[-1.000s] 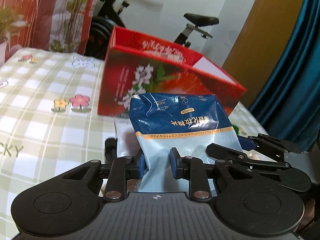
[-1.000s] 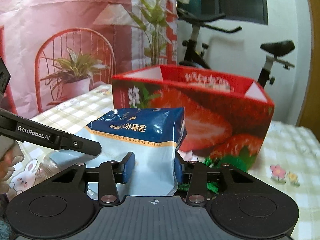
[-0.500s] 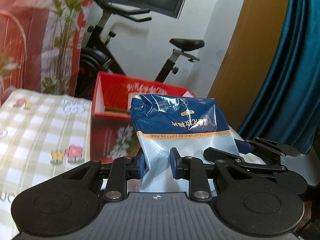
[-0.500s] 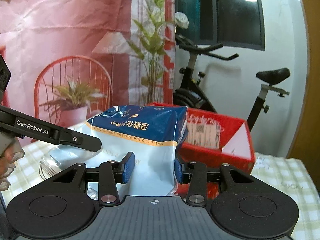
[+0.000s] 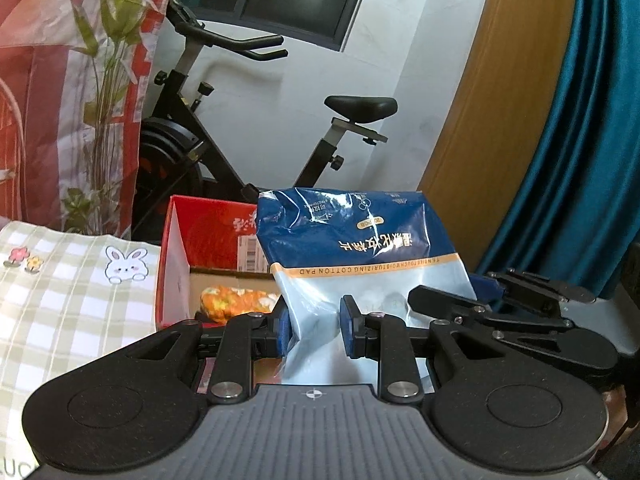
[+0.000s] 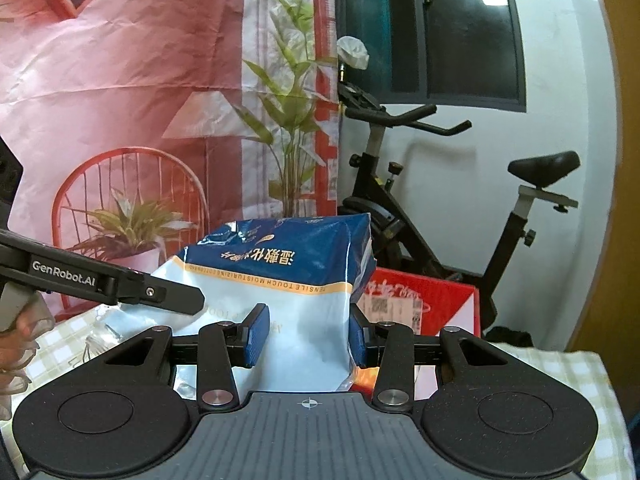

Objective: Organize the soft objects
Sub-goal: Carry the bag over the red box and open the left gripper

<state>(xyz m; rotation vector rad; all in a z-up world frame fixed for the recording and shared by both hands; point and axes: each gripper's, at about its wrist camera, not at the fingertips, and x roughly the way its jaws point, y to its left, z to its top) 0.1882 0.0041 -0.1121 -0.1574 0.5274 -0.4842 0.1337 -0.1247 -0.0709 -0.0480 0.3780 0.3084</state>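
Blue-and-white cotton pad pack [image 5: 360,264], glossy, printed text inverted, was held upright above the near edge of the open red box [image 5: 200,228]; an orange floral soft item [image 5: 232,304] lay inside the box.

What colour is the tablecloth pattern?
Pale green-and-white check with flower and bunny prints on the tablecloth; clearest in the left wrist view.

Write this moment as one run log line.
left claw: shut on cotton pad bag | right claw: same bag | red box: behind

It was a home room: a black exercise bike [image 5: 256,132] stood behind a checked, bunny-printed tablecloth [image 5: 72,292] beside teal curtains [image 5: 580,128].
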